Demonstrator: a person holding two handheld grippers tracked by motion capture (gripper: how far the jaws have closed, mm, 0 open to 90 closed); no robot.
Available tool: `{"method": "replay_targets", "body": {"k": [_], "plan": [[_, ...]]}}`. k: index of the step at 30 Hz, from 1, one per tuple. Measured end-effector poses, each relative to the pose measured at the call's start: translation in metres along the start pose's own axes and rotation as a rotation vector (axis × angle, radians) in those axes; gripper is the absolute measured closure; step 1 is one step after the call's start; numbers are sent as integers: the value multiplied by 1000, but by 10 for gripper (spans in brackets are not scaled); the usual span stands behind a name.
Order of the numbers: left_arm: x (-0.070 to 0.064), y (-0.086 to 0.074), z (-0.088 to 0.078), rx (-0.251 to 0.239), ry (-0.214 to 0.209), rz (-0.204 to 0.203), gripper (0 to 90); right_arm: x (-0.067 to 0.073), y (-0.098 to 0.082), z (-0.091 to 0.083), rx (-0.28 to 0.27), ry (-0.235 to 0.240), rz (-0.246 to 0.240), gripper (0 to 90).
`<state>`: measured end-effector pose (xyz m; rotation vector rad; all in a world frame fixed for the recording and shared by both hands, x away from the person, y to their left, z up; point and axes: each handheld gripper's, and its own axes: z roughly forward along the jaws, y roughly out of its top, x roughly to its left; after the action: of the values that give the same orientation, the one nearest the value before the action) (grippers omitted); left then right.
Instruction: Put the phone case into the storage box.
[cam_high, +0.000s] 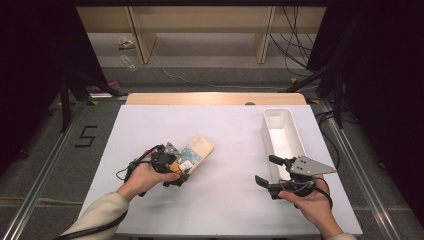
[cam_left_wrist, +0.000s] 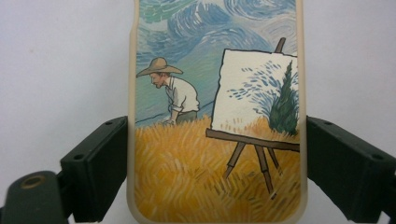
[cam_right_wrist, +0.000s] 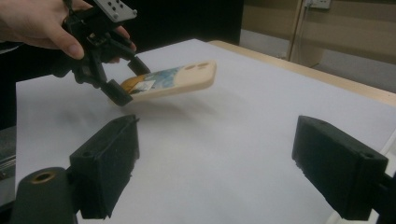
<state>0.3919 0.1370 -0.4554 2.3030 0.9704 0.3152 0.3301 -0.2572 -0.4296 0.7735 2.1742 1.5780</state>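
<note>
A phone case (cam_high: 196, 151) with a painted picture of a man in a straw hat at an easel is held off the table, tilted, in my left gripper (cam_high: 175, 172). Both jaws press on the long edges of the phone case (cam_left_wrist: 217, 121), near one end. From the right gripper view the phone case (cam_right_wrist: 173, 81) hangs a little above the white sheet, with the left gripper (cam_right_wrist: 123, 84) shut on its near end. My right gripper (cam_high: 266, 171) is at the front right, open, with nothing between its jaws, just in front of a white tray (cam_high: 282, 135).
A white sheet (cam_high: 225, 145) covers the table, with a wooden edge (cam_high: 215, 98) at the back. The long white tray stands at the right, lengthwise. Dark frames and cables lie on the floor around the table.
</note>
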Motion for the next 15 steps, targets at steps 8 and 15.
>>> {"method": "replay_targets", "body": {"k": [8, 15], "plan": [[-5, -5, -5, -47, -5, 33, 111, 0, 0, 0, 0, -1, 1, 157], [-9, -8, -12, -91, 6, 41, 112, 0, 0, 0, -3, -2, 3, 157]]}}
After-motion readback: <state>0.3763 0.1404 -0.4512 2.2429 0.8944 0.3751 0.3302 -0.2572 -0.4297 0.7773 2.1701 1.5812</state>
